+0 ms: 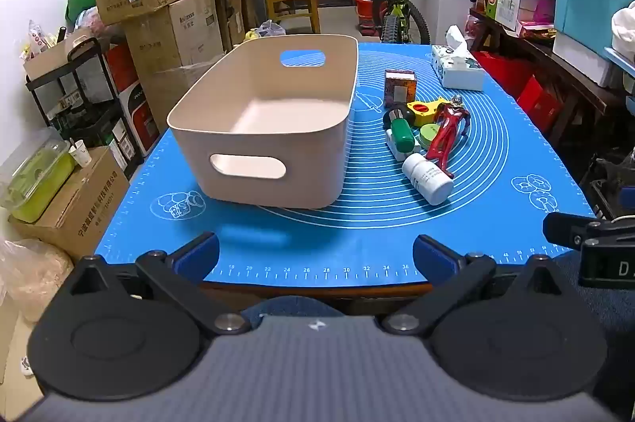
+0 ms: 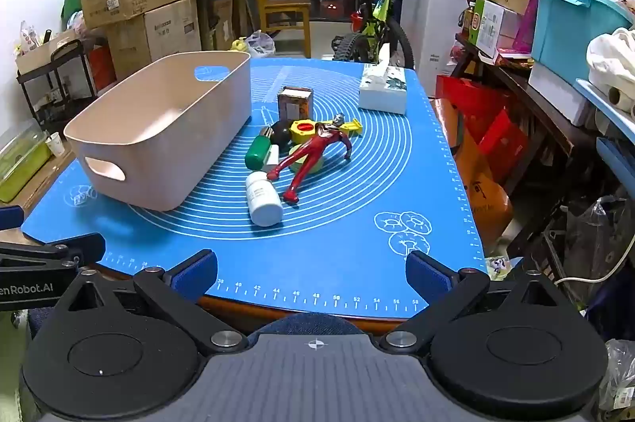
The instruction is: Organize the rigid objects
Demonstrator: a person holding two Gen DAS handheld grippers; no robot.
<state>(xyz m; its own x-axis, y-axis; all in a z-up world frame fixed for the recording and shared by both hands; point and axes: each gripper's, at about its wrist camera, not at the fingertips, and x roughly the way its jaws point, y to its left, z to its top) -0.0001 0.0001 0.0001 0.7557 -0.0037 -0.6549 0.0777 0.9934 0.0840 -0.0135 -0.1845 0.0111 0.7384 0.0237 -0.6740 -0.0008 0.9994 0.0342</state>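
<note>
the left gripper point(image 1: 315, 255) sits level and points forward, its two blue-padded fingers point(image 1: 198, 253) spread wide with nothing between them. both black finger linkages angle outward from the grey body at the bottom of the left wrist view. the right gripper point(image 2: 311, 271) is in the same pose: fingers point(image 2: 428, 275) far apart, holding nothing, aimed straight ahead. the two tools are side by side (each shows in the other's view): part of the right gripper's black frame enters at the right edge of the left wrist view, and a blue-tipped finger of the left gripper reaches in at the left edge of the right wrist view.
</note>
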